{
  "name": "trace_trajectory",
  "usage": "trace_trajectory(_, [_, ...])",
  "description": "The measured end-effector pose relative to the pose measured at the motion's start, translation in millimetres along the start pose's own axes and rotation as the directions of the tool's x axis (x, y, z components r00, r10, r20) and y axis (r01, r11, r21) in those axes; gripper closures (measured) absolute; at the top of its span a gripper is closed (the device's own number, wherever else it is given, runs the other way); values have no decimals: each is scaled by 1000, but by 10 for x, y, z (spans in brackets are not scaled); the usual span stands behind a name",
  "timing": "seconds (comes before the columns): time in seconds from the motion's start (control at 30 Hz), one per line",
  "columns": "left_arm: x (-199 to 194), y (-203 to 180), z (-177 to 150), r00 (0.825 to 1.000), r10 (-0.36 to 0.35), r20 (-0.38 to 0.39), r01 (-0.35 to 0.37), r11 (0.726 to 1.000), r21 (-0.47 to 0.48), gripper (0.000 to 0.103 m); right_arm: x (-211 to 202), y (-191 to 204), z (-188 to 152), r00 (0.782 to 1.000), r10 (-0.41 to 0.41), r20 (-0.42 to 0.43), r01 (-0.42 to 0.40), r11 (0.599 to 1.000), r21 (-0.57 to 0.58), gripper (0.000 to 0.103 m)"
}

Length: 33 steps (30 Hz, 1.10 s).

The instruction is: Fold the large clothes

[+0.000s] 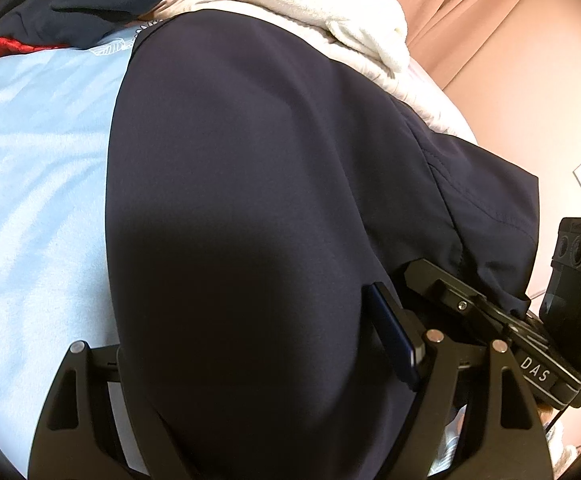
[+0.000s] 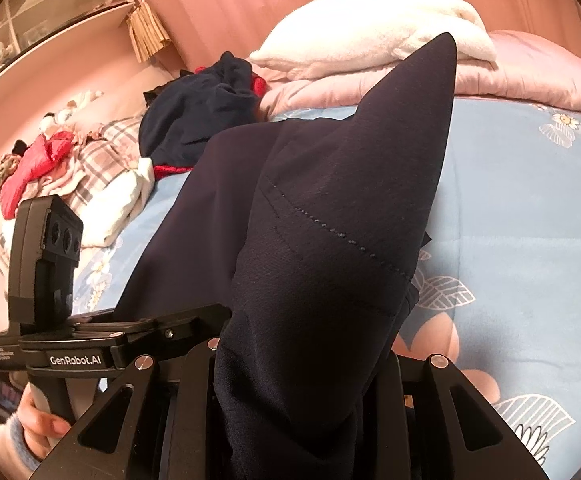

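Left tongs (image 1: 250, 360) and right tongs (image 2: 302, 360): both buried in folds of the dark navy garment (image 1: 250, 160), apparently clamped on it, though fingertips hidden, so grip not certain. Garment lifted near the tongs, far end trailing on the light blue bedspread (image 2: 510, 200). Landmark: white folded blanket (image 2: 370, 28) at the bed's head.

Risks, by judgement: trailing end snagging or dragging crooked; slippery cloth sliding out of one grip; folding uneven, the edges unseen.

Hidden: garment's type, hems and full outline. Cut off: rumpled navy pile (image 2: 198, 116) left of the blanket, contents unclear.
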<state>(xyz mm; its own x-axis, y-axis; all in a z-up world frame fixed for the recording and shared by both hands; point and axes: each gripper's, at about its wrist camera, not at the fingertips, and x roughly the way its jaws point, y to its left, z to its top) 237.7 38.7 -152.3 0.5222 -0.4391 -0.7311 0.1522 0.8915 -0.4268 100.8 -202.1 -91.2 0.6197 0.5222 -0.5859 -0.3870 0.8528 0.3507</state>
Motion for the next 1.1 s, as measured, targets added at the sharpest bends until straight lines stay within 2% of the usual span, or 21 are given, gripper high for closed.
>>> trace_trajectory(0.37, [13,-83,81,999,33,-30,-33,999,-8,21,83,-29,9,999,-30,-32,30,999,15,72])
trace_trajectory(0.77, [5,-109,83,998,45,-42,-46,999,-19,19,169,-150,-18,997,-48,-62,54,994,97,68])
trace_trajectory(0.93, [2,-103,62,998,47,-40,-47,999,-16,18,210,-257,-50,998,-23,-65,33,985,170,65])
trace_trajectory(1.1, [15,-79,42,998,45,-38,-46,999,-23,16,213,-281,-75,998,-7,-65,20,980,196,63])
